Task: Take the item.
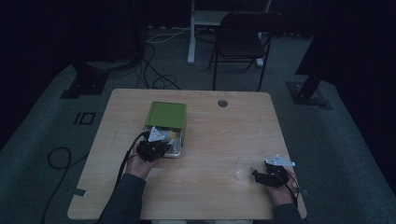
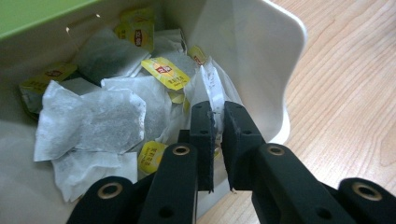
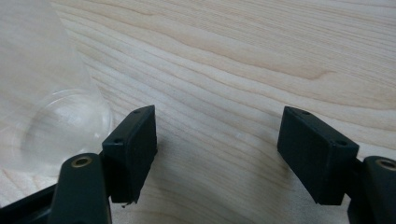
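Note:
A green box (image 1: pixel 166 114) stands on the wooden table, its white drawer (image 2: pixel 261 56) pulled out and holding several tea bags with yellow tags. My left gripper (image 2: pixel 217 126) reaches into the drawer by its right wall. Its jaws are shut on the edge of one white tea bag (image 2: pixel 209 86), which stands up between the pads. In the high view the left gripper (image 1: pixel 154 142) sits over the drawer (image 1: pixel 176 152). My right gripper (image 3: pixel 217 140) rests open near the table's front right, with bare wood between its jaws. A clear glass cup (image 3: pixel 51 116) lies just to its left.
The clear cup (image 1: pixel 243 169) lies beside the right gripper (image 1: pixel 256 175). A round cable hole (image 1: pixel 222 103) sits at the table's far edge. Beyond the table stand a black chair (image 1: pixel 243 37) and loose cables on the floor.

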